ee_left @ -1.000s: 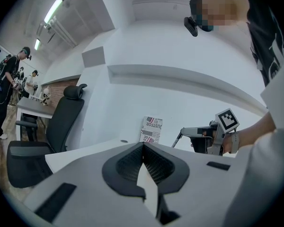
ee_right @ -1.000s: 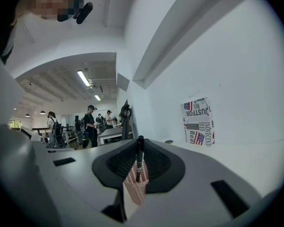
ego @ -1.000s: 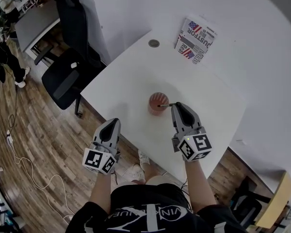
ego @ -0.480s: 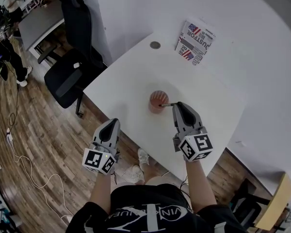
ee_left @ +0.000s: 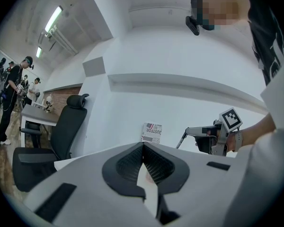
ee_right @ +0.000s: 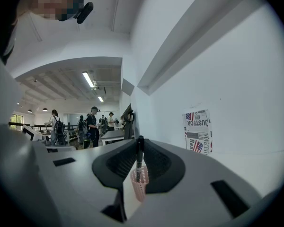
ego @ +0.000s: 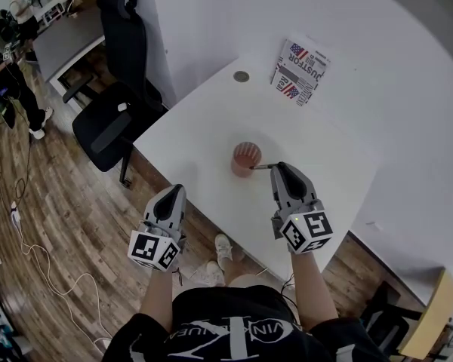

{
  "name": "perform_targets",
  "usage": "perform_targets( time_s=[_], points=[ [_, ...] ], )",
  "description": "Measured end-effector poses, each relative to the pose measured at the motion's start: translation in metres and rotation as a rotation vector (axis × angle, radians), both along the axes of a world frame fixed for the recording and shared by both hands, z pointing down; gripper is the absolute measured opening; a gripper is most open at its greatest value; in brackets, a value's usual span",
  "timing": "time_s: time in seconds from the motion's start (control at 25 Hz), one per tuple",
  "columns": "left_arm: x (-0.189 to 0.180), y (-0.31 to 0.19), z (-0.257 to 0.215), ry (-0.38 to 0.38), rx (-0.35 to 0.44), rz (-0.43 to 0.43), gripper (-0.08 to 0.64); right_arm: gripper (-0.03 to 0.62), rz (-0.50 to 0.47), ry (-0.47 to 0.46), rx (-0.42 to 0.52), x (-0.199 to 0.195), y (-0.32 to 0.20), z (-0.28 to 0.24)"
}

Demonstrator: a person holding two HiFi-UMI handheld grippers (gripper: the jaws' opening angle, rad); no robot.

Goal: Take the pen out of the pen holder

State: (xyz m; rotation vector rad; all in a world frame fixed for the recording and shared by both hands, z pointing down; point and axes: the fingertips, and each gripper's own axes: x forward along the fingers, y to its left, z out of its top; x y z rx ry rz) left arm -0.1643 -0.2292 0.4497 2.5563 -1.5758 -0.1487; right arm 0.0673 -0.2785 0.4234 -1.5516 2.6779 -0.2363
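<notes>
Nearest the camera: the wearer's black T-shirt with white print [ego: 225, 324], both forearms stretched forward. A white shoe [ego: 223, 247] shows below, between the arms.

The left grey two-jaw gripper with a marker cube [ego: 177, 191] is held level, short of the table's near edge and over the brown wood-plank floor [ego: 53, 210]. Its jaws meet at the tips with nothing between them.

The right grey two-jaw gripper with a marker cube [ego: 278, 167] is held level over the white table [ego: 204, 123]. Its jaws are narrow, clamped on the upper part of the slim dark pen [ee_right: 139, 156]. The pen stands roughly upright between the pads and hangs down from them, slanted when seen from the left gripper view. Its lower end lines up with the mouth of the pinkish-red mesh pen holder cup [ego: 244, 157]. Cannot tell whether the tip is clear of the rim. The holder stands upright on the table just beyond the right gripper's tips, near the table's middle.

Farther back on the table, a small round grey disc [ego: 241, 75] sits near the far corner. A printed leaflet with US-flag graphics [ego: 302, 70] leans against the white wall, well apart from the holder.

Left of the table stands a black office chair with a high back [ego: 109, 123]. A white cable [ego: 41, 259] trails across the floor. In the far corner of the room are a grey desk [ego: 64, 40] and several people [ego: 16, 4] standing.
</notes>
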Motion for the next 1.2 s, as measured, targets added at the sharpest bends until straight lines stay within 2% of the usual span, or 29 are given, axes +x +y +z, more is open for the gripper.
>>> perform_targets(
  time_s=[0.56,1.2],
  points=[
    [-0.003,0.010,-0.018,-0.002,0.038,0.000,0.014,0.057,0.015,0.041,0.015,0.011,0.027,-0.009],
    [0.000,0.023,-0.022,-0.006,0.035,-0.014,0.015,0.057,0.051,0.050,-0.003,0.036,0.056,0.000]
  ],
)
